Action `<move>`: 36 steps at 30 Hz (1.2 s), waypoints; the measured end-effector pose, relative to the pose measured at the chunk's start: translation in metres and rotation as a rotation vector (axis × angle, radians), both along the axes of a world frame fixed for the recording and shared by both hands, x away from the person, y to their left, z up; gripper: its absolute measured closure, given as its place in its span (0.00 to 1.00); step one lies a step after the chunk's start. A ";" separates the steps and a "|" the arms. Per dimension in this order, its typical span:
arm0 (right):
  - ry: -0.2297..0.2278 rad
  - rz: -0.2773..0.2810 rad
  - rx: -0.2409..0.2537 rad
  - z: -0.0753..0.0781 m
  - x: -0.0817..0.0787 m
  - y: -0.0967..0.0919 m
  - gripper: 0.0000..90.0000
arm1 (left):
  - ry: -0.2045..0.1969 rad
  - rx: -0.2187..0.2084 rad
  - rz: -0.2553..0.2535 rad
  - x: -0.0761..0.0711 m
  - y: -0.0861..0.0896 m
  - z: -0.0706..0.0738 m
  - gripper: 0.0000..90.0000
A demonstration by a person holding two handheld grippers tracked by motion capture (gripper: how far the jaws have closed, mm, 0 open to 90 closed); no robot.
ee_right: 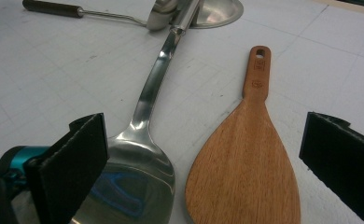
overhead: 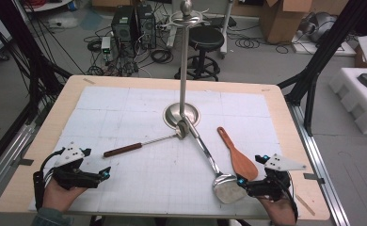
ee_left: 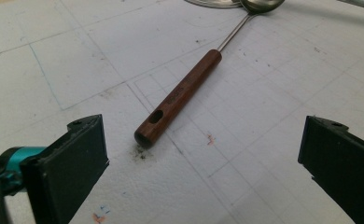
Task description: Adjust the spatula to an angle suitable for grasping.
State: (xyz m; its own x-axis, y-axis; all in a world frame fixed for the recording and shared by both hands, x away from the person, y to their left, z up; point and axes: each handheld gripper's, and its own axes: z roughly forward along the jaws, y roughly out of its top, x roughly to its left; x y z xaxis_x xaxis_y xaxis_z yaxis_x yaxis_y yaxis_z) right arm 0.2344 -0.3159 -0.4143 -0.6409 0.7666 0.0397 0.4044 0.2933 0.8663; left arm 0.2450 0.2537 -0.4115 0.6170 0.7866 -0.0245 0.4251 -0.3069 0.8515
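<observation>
A steel utensil stand (overhead: 183,70) rises from a round base mid-table. A spoon with a dark wooden handle (overhead: 123,150) lies left of the base, its bowl against it. A steel spatula (overhead: 228,187) and a wooden rice paddle (overhead: 238,157) lie to the right. My left gripper (overhead: 97,163) rests open at the front left, and the spoon handle (ee_left: 180,93) lies just ahead of its jaws (ee_left: 202,128). At the front right my right gripper (overhead: 253,168) is open, with the spatula blade (ee_right: 140,168) and the paddle (ee_right: 245,172) between and ahead of its jaws (ee_right: 207,122).
A white gridded mat (overhead: 125,108) covers the wooden table (overhead: 290,141). Beyond the far edge stand a black stool (overhead: 206,40), computer boxes (overhead: 134,26) and floor cables. White foam blocks (overhead: 360,103) sit right of the table.
</observation>
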 end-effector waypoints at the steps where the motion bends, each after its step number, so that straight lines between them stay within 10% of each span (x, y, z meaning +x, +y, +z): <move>1: -0.002 0.001 0.002 0.000 0.000 0.000 0.01 | -0.002 0.002 -0.001 0.000 0.000 0.000 0.02; 36: -0.004 0.038 0.007 0.003 0.004 0.007 0.01 | -0.010 -0.008 -0.004 -0.002 0.002 0.000 0.02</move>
State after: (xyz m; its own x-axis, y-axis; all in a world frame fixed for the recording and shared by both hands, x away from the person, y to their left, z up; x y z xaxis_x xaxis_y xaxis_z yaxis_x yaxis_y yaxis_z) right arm 0.2379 -0.3091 -0.4116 -0.6696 0.7415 0.0425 0.3901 0.3024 0.8697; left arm 0.2427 0.2552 -0.4112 0.6207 0.7836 -0.0246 0.4153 -0.3021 0.8580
